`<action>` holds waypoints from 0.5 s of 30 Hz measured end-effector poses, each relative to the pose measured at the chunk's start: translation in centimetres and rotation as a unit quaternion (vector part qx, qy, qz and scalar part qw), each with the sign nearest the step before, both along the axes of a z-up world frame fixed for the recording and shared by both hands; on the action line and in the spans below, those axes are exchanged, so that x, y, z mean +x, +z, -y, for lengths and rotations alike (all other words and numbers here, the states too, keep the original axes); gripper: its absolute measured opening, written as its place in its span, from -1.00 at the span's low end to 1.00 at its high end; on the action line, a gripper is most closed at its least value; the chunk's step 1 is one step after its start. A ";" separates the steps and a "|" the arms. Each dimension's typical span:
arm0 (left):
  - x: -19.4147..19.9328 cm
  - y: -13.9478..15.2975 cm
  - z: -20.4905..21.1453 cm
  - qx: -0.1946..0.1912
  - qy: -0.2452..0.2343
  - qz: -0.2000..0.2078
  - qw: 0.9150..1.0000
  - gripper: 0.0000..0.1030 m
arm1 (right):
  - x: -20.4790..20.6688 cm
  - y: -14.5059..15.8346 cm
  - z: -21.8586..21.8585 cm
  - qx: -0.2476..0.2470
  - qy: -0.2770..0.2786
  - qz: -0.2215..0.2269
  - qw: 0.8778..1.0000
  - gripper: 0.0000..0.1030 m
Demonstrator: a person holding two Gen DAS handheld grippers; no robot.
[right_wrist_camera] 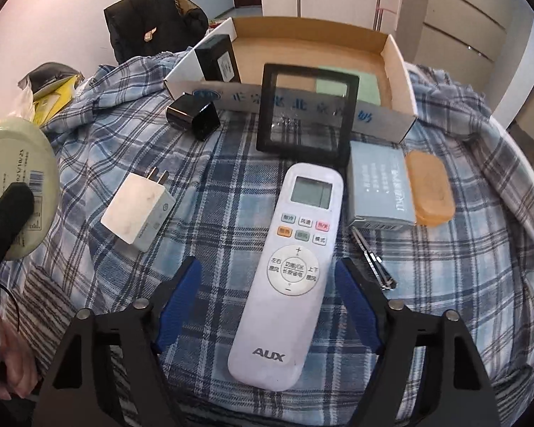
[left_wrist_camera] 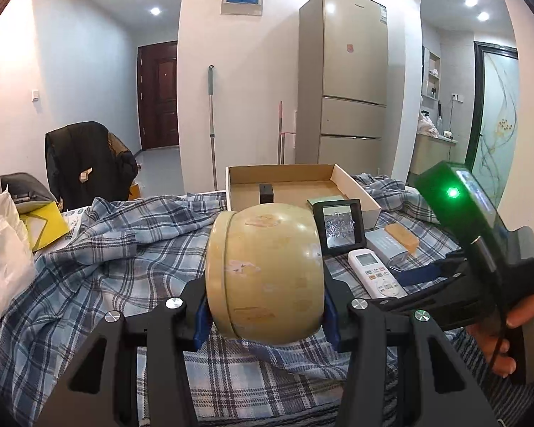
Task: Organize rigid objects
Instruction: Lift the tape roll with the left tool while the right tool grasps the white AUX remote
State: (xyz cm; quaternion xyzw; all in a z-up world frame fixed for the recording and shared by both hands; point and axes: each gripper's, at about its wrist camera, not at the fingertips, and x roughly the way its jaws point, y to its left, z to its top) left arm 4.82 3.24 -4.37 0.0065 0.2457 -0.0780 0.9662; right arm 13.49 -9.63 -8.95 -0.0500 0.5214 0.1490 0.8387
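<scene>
My left gripper is shut on a round beige tin, held on its side above the plaid cloth; the tin's labelled end shows at the left of the right wrist view. My right gripper points down over a white AUX remote. The remote lies between the blue pads with gaps on both sides. Around it lie a white charger, a black adapter, a black frame, a grey box and an orange case.
An open cardboard box at the back holds a black box. A small metal tool lies right of the remote. Bags crowd the left edge. A chair with a black jacket and a fridge stand beyond.
</scene>
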 end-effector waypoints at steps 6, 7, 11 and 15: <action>0.0 -0.1 0.5 0.010 -0.008 -0.004 1.000 0.00 | 0.4 -0.5 0.0 -0.025 -0.008 0.017 1.000 -0.20; 0.0 -0.1 0.5 0.009 -0.008 -0.004 1.000 0.00 | 0.5 -0.5 0.1 -0.017 -0.003 0.015 1.000 -0.23; 0.1 -0.2 0.4 0.004 -0.005 -0.006 1.000 0.00 | 0.7 -0.4 0.5 -0.011 0.011 0.010 1.000 -0.23; 0.1 -0.2 0.5 0.005 -0.005 -0.007 1.000 0.00 | 0.2 -0.1 1.7 -0.007 0.023 0.000 1.000 -0.23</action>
